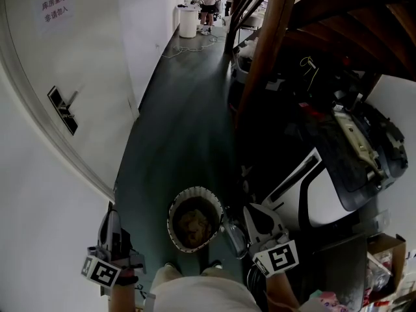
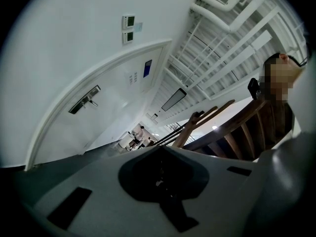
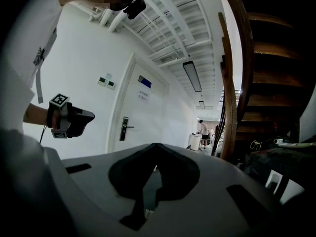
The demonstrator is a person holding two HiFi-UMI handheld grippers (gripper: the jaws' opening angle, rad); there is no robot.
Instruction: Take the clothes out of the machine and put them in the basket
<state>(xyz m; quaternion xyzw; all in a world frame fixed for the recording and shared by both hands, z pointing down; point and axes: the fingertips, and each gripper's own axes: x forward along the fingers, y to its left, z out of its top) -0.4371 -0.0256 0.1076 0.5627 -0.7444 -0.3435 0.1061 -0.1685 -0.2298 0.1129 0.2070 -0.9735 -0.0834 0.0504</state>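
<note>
Basket [image 1: 195, 190], round with scalloped pale rim, holds crumpled brownish clothes [image 1: 194, 225].

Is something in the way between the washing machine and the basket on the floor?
Nothing visible is. The basket sits on bare dark floor just left of the machine, with clothes in it. The right gripper hangs beside its rim, jaws together and empty, not over the opening.

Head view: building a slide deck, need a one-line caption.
Left gripper and right gripper, both shut and empty, flank the basket of clothes beside the machine.
</note>
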